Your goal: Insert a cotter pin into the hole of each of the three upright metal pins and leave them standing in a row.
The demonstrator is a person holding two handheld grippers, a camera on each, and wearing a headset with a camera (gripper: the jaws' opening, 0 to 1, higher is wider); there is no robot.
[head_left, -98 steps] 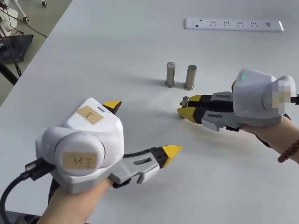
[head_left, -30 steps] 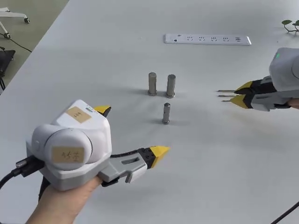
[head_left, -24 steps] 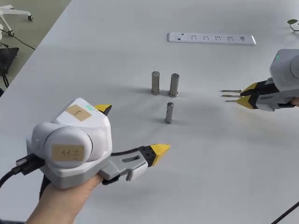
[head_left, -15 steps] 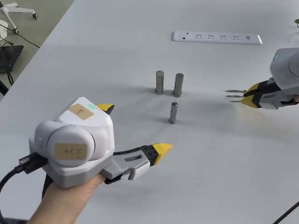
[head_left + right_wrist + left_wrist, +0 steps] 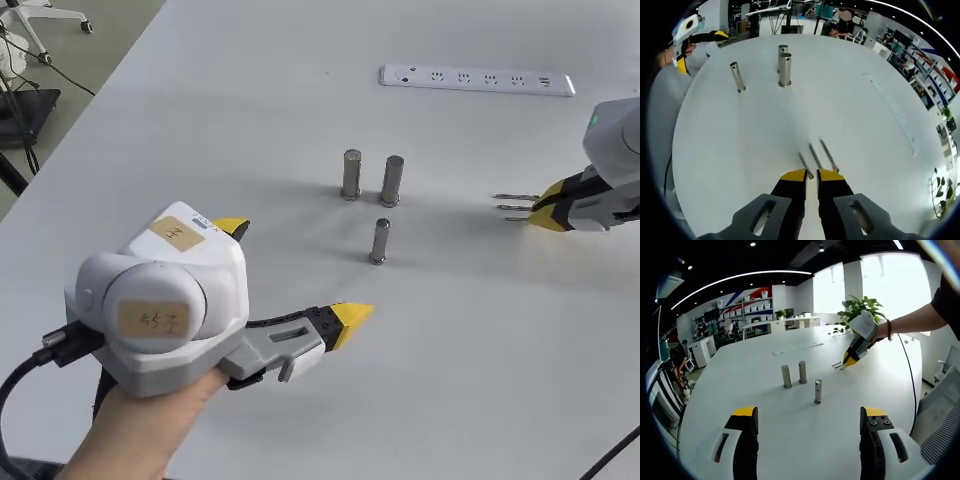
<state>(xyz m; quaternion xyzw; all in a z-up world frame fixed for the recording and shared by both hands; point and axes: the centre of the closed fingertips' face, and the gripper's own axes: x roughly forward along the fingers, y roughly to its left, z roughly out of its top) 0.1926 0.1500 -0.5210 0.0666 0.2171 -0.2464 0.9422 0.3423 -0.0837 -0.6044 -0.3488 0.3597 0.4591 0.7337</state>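
At the lower left of the head view, the left gripper (image 5: 293,272) is hovering over the white table (image 5: 200,120), its yellow-tipped jaws spread wide and holding nothing. Mid-frame, a grey metal cylinder pin (image 5: 351,174) is standing upright just beside a second pin (image 5: 392,181), with a third pin (image 5: 380,241) standing below them. At the right edge, the right gripper (image 5: 546,206) is pointing at three thin metal cotter pins (image 5: 512,207). They are fanning out from its tips. Its jaws are sitting nearly together at their near ends, and whether they are pinching one cannot be told.
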